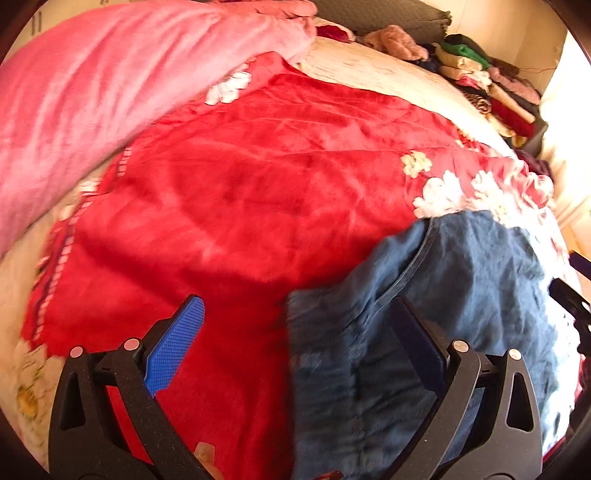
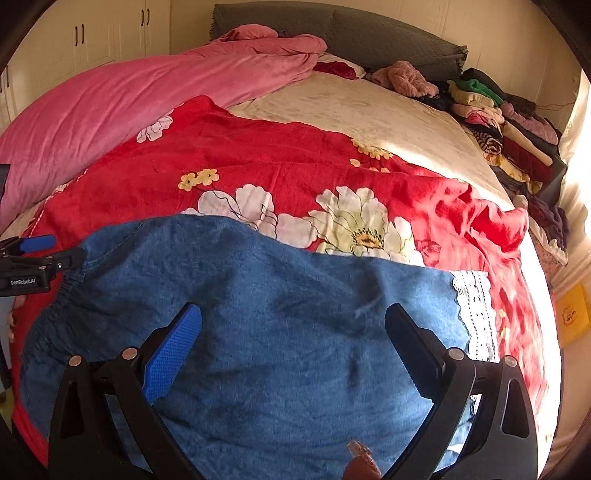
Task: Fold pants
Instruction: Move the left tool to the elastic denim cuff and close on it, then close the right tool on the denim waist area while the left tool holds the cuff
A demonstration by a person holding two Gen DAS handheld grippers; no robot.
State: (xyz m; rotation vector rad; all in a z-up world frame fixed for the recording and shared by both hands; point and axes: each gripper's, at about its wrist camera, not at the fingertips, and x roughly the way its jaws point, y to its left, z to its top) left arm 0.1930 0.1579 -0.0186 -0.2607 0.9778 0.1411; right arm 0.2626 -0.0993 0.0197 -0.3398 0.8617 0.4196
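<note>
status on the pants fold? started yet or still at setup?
Done: the denim pants lie spread on the red floral blanket, the elastic waistband at the left. In hand: nothing; left gripper and right gripper are both open above the fabric, the left one at the waistband edge. Left: the whole fold; no clear crease shows yet.

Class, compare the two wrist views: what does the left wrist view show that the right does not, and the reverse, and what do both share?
Only the left view: the seam running along the pants, and bare red blanket between its open tool.
Only the right view: the lace trim, the cupboard doors, and the left tool from the side.
Both: the pants, red blanket, pink duvet and clothes pile.
</note>
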